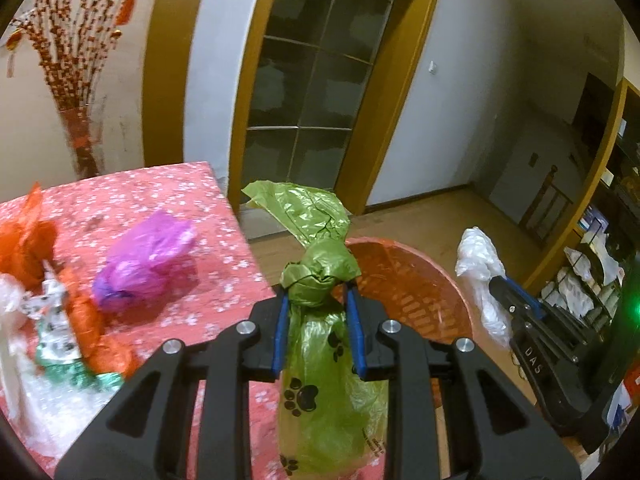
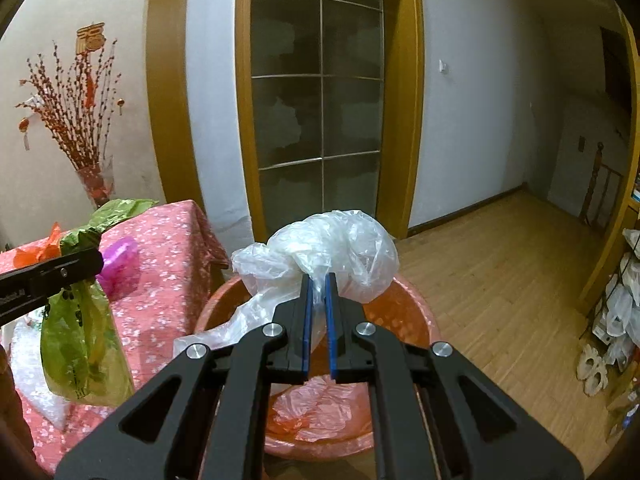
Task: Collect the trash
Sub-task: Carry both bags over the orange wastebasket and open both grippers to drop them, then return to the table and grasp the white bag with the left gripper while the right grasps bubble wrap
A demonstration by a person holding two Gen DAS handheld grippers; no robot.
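Note:
My left gripper (image 1: 316,300) is shut on a knotted green paw-print bag (image 1: 320,380) and holds it in the air at the table's right edge, beside the orange-red basket (image 1: 420,280). It also shows in the right wrist view (image 2: 76,352). My right gripper (image 2: 319,280) is shut on a clear white plastic bag (image 2: 340,244) above the basket (image 2: 416,312). That bag also shows in the left wrist view (image 1: 480,264). A purple bag (image 1: 148,256), orange bags (image 1: 24,240) and other wrappers (image 1: 56,328) lie on the pink table (image 1: 168,188).
The basket stands on the wooden floor (image 2: 500,280) right of the table and holds some plastic (image 2: 320,404). A glass-paned door (image 2: 320,100) is behind. A vase of red branches (image 2: 84,120) stands at the wall. Shelves with bags (image 2: 624,312) line the right.

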